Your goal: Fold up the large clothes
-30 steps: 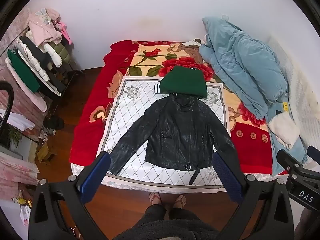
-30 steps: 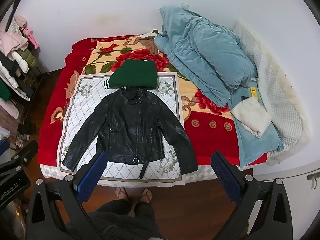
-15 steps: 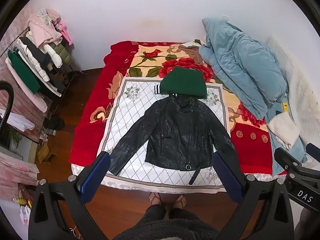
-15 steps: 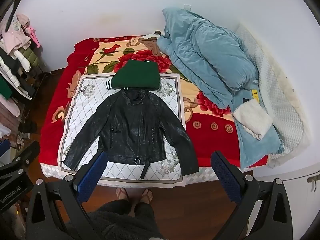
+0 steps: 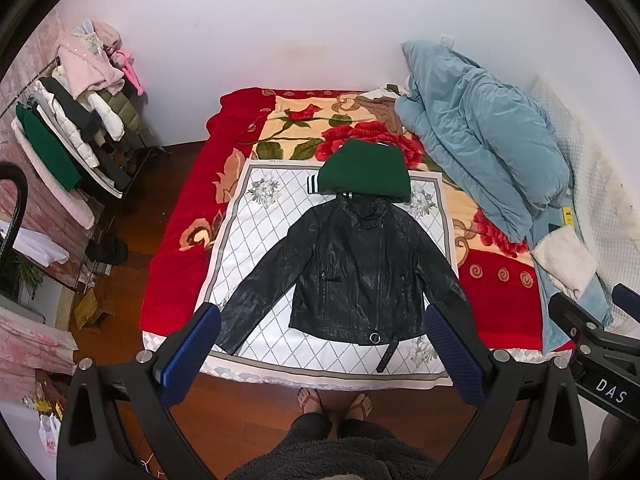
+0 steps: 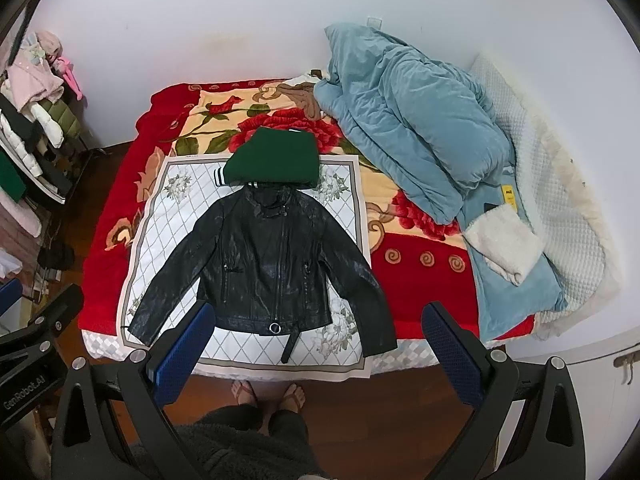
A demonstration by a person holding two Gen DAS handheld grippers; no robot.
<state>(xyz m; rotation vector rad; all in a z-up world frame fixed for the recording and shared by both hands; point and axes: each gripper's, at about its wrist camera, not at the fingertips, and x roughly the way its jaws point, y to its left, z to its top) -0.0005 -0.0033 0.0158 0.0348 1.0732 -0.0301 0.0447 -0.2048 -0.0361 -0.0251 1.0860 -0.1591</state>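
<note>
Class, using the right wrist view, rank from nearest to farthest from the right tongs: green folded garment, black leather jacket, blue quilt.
1. black leather jacket: just ahead, left of centre.
2. green folded garment: beyond the jacket's collar.
3. blue quilt: far right, against the wall.

Jacket (image 5: 360, 272) lies spread on the bed (image 5: 180, 272), folded garment (image 5: 366, 176) behind its collar.

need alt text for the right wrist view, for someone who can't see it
A black leather jacket lies flat, sleeves spread, on a white patterned cloth over a red floral bed, with a folded green garment at its collar. The open right claw hangs above the bed's near edge, holding nothing.
</note>
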